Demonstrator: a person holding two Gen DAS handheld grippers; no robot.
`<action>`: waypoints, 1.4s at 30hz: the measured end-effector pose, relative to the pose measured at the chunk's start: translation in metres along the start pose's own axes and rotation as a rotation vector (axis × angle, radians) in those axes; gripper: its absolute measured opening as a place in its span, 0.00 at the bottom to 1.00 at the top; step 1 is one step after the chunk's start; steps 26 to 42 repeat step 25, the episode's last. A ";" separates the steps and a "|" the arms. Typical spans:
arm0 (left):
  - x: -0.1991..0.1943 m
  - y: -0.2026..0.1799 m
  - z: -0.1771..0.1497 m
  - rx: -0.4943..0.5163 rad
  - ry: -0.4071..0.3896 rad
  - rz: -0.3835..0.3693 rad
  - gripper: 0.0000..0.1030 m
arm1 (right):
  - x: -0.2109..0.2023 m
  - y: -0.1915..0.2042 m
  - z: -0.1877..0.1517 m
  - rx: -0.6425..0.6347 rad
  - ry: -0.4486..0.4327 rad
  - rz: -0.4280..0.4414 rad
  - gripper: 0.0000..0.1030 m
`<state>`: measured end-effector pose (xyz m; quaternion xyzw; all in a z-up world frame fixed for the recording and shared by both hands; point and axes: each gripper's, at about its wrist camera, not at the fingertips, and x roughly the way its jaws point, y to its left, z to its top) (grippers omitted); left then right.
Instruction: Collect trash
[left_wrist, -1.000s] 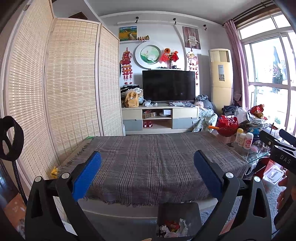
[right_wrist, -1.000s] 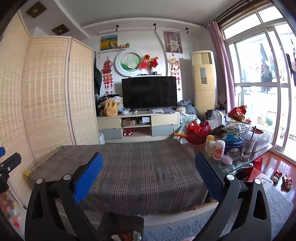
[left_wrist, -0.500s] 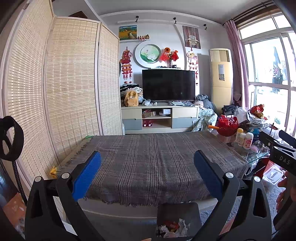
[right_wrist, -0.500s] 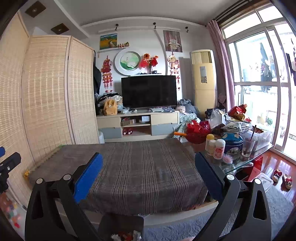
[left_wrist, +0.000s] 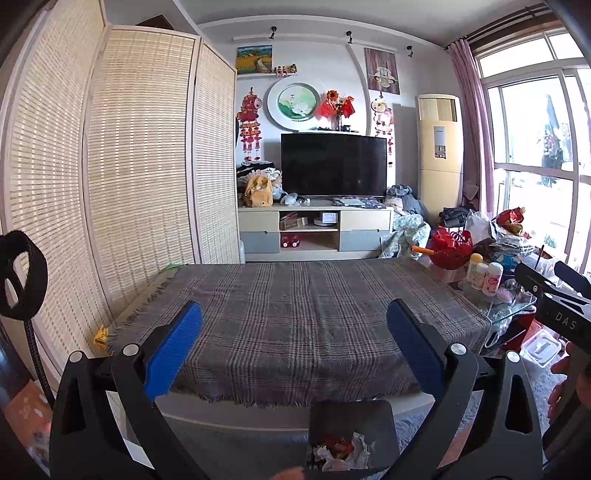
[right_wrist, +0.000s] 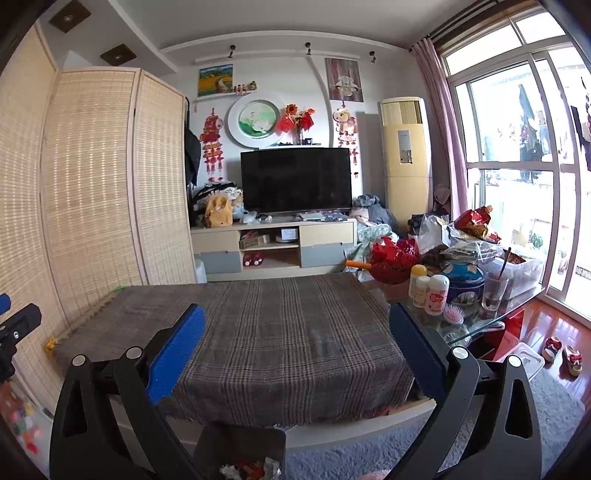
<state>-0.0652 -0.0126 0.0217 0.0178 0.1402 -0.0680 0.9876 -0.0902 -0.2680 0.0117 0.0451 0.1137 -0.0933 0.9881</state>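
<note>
Both grippers held level, facing far wall w/ TV.

Left gripper (left_wrist: 294, 343): fingers spread wide, nothing between the blue pads (left_wrist: 173, 354). Right gripper (right_wrist: 297, 345): same, fingers wide apart, empty. Right gripper also shows at right edge of left-wrist view, w/ part of the hand holding it (left_wrist: 565, 384).

Surface (left_wrist: 295, 317): low, covered by grey-brown plaid cloth w/ fringed near edge; no loose items seen on the cloth in either view.

Trash bin (left_wrist: 351, 417): dark, square, on floor just in front of surface's near edge, low centre in left-wrist view, between the left gripper's arms. Crumpled trash (left_wrist: 341, 452) inside: white paper + red/orange wrappers. Right-wrist view: same bin (right_wrist: 240, 439) low, left of centre, trash (right_wrist: 251, 469) at bottom of frame.

Right of surface: glass side table (right_wrist: 476, 321), touching or just beside cloth edge, can't tell which. Holds small white bottles (right_wrist: 436, 293), blue tin (right_wrist: 463, 282), drinking glass (right_wrist: 494, 291), pink hairbrush (right_wrist: 453, 315), red basket (right_wrist: 393, 260), piled bags further right.

Far: TV (left_wrist: 334, 164) on low cabinet (left_wrist: 314, 230); tall yellow AC unit (left_wrist: 439, 155) right of it. Bamboo screen (left_wrist: 140, 166) along left side. Window (right_wrist: 517, 166) on right. Yellow scrap (left_wrist: 100, 336) on floor at surface's near-left corner, by the screen.
</note>
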 end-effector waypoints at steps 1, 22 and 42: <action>0.000 0.000 0.000 -0.003 -0.002 -0.002 0.92 | 0.001 -0.001 0.000 -0.001 0.001 0.001 0.97; 0.018 0.005 -0.001 -0.016 0.036 -0.015 0.92 | 0.018 -0.005 -0.006 -0.003 0.036 0.007 0.97; 0.022 0.005 -0.001 -0.010 0.040 -0.008 0.92 | 0.022 -0.006 -0.005 0.000 0.037 0.005 0.97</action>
